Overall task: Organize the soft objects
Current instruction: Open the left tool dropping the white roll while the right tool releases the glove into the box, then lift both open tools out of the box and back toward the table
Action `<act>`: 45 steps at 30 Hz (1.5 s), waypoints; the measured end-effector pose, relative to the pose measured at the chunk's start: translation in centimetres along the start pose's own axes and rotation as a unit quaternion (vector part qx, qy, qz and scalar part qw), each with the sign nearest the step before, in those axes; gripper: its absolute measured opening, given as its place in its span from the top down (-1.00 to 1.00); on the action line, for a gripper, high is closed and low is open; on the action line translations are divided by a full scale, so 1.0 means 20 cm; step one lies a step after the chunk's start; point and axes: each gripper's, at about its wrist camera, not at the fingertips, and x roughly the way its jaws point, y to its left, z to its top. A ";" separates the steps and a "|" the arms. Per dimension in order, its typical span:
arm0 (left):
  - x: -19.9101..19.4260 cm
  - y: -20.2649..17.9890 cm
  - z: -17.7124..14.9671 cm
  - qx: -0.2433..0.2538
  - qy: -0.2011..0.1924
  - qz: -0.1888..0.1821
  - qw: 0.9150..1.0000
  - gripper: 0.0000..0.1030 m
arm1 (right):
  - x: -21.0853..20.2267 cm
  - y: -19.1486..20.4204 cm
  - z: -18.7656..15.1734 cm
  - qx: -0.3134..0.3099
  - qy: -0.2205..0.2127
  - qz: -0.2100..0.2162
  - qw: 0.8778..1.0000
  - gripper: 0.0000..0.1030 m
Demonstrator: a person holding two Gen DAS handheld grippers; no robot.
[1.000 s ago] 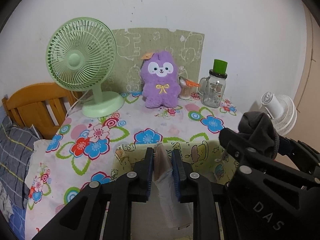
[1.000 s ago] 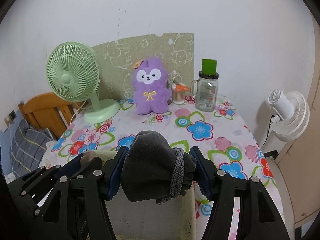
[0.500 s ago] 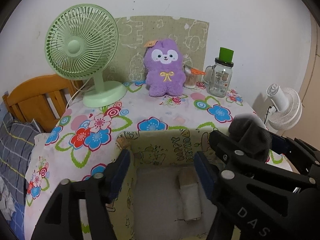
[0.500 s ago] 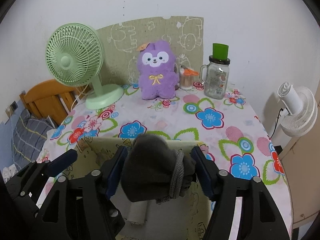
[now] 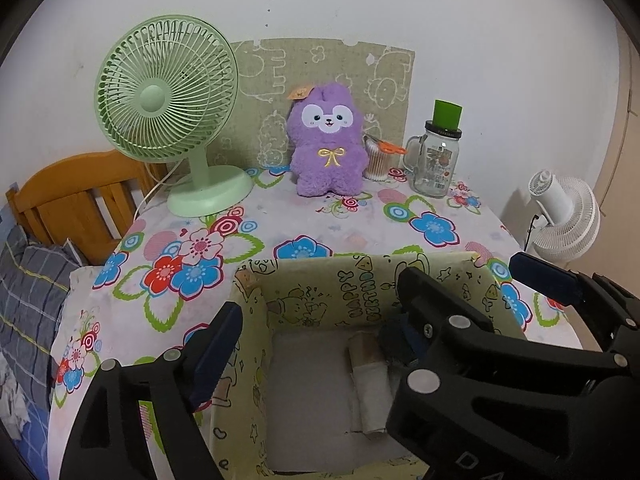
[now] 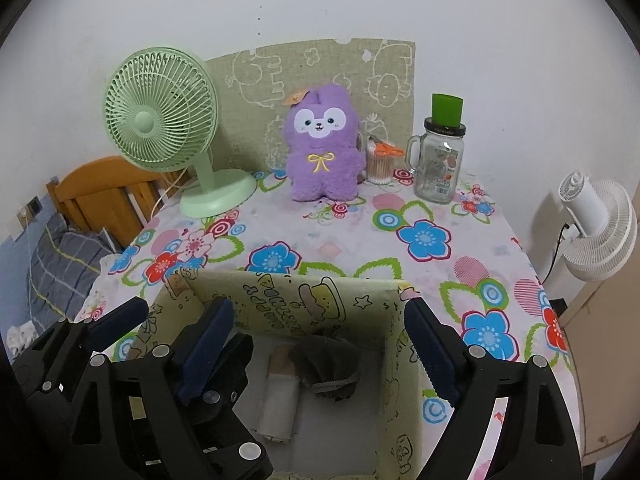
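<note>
- Left wrist view: the left gripper hangs over the patterned box, its jaws wide apart with nothing between them; they have just been opening.
- In the same view the right gripper crosses the lower right corner and hides most of the grey sock; only a dark sliver shows beside the pale rolled sock.
- Right wrist view: the right gripper also stands with jaws spread, having just been opening, and the grey sock lies clear of both pads on the box floor.
- This view shows the grey sock whole, a crumpled bundle with its knit cuff toward the camera, touching the pale rolled sock on that sock's right.
- The pale rolled sock lies flat, long axis running from the box's far wall toward the camera, brownish end at the far side.
- The left gripper appears at lower left of the right wrist view, one finger over the box's left wall.
- Both views: the box sits at the near edge of the flowered tablecloth; a purple plush toy stands upright at the far edge.
</note>
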 end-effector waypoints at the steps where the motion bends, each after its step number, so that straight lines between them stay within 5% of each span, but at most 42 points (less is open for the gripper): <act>1: 0.00 0.00 0.00 0.000 0.001 0.000 1.000 -0.69 | -0.01 0.00 0.00 0.000 -0.001 -0.001 1.000 -0.74; 13: -0.13 -0.02 -0.02 0.007 -0.019 0.013 1.000 -0.93 | -0.15 0.03 -0.02 -0.009 -0.019 -0.009 1.000 -0.81; 45: -0.50 -0.07 -0.13 0.018 -0.065 -0.006 0.998 -0.96 | -0.56 0.07 -0.13 -0.013 -0.073 -0.022 0.997 -0.92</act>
